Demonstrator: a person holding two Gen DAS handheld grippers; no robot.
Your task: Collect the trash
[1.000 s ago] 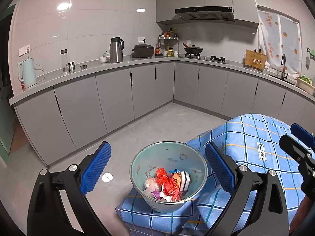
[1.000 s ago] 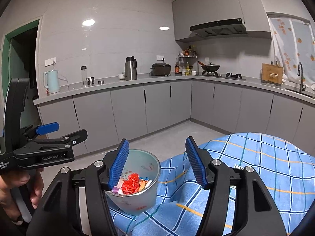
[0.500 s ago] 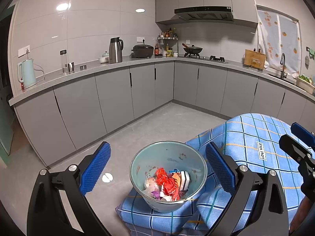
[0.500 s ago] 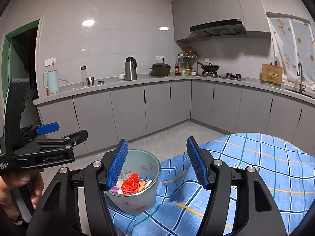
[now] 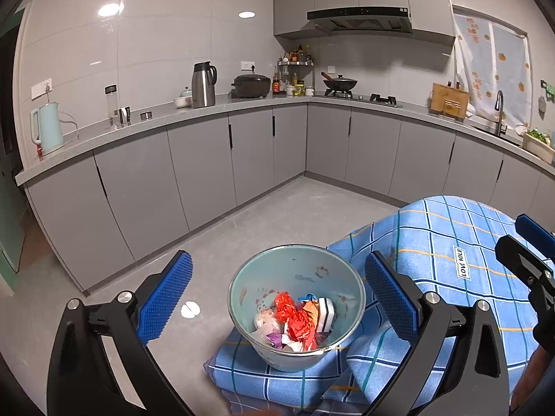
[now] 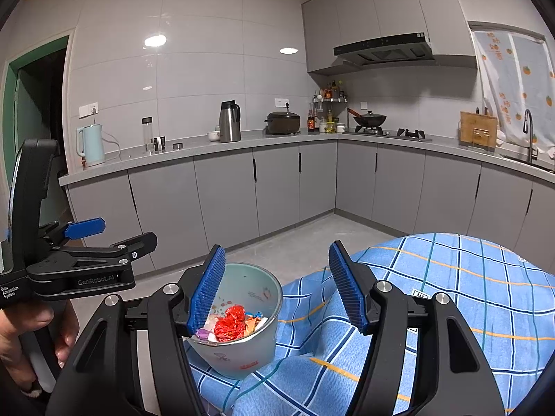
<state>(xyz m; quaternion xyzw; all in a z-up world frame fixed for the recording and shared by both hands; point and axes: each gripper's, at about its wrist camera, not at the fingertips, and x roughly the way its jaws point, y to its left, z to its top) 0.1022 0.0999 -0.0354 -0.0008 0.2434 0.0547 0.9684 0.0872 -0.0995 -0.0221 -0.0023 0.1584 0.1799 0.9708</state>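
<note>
Left gripper (image 5: 277, 291) open, jaws straddling the small bin (image 5: 296, 306) without contact. Right gripper (image 6: 277, 287) open, nothing between the pads. Bin sits on the blue checked cloth (image 5: 433, 242), holding crumpled wrappers (image 5: 295, 322). Judged light, thin-walled, likely smooth; soft cloth underneath may let it tip. Best hold: opposite sides just below the rim. Grey cabinets (image 5: 208, 173) beyond.

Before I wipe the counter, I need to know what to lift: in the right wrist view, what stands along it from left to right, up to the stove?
Pale blue kettle → clear bottle → white bowl → steel jug → black cooker → sauce bottles → wok.
</note>
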